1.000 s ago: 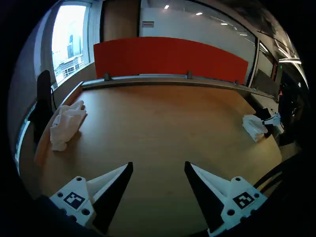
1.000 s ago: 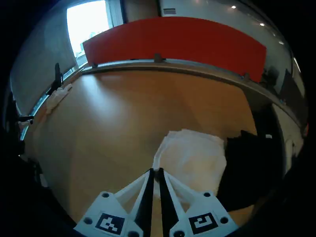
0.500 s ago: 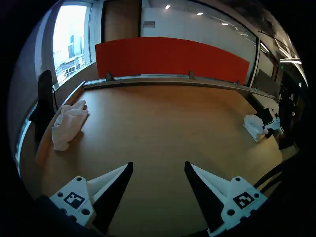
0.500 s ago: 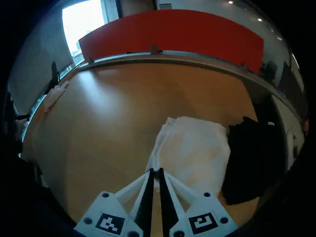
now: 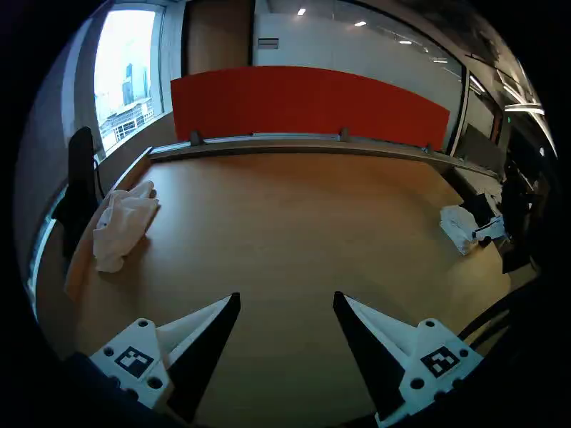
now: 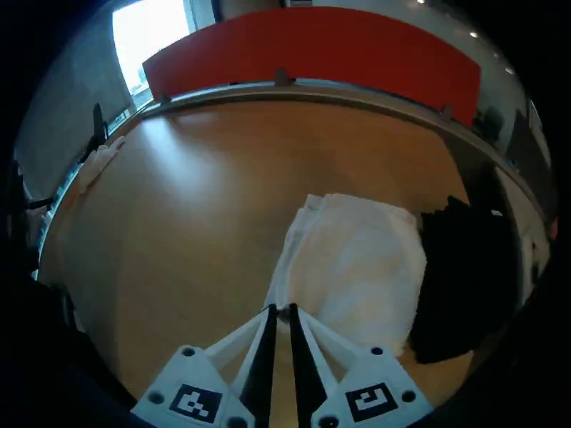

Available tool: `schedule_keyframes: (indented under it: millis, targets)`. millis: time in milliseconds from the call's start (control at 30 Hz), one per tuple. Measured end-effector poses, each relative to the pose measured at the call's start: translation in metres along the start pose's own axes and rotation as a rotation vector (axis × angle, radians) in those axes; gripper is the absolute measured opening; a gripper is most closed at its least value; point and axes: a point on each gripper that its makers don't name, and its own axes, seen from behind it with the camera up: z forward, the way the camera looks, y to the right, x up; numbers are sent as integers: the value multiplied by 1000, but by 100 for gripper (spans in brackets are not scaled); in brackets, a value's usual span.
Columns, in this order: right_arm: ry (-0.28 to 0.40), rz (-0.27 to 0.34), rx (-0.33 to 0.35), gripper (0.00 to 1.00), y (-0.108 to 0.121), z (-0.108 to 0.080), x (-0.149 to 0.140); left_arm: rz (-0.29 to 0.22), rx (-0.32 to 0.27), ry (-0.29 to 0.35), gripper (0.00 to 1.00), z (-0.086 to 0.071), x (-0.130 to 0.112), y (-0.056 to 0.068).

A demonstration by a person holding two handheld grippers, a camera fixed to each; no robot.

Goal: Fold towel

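While the right gripper (image 6: 280,312) pinches the near edge of the folded towel (image 6: 360,264) just ahead of it, the left gripper (image 5: 285,303) hangs spread over the desk (image 5: 300,207). Folding looks nearly finished; the next move likely calls for letting go, then fetching the crumpled towel (image 5: 121,225) ahead-left.

table (image 5: 300,214): wood-look top, smooth, with a soft sheen where the window light falls on it.
folded towel (image 6: 357,271): white cloth, matt, finely nubbled, with soft layered edges.
crumpled towel (image 5: 121,222): white cloth, matt, deeply creased.
left gripper (image 5: 285,295): white plastic shells, matt; inner finger faces black and dull.
right gripper (image 6: 282,309): the same matt white plastic with black inner faces; flat printed black-and-white squares on the shells.
red panel (image 5: 307,100): even matt red; material cannot be told.
rail (image 5: 285,143): grey metal, dull finish.
black object (image 6: 464,278): matt black; material unclear.
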Motion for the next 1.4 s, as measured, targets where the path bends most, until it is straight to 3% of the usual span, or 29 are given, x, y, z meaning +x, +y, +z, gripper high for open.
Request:
schedule_keyframes:
  millis: [233,700,900,1400]
  targets:
    - [2,-8,29,53,-10,-1,0,0,1,0,97,0,0,-1]
    - [11,-17,47,60,-19,-1,5,-1,1,4,97,-1,2,-3]
    - [26,-4,55,87,-25,-2,10,-7,1,7,97,0,2,-6]
    - [-8,-7,71,88,-36,13,-7,-1,4,6,97,-6,0,-11]
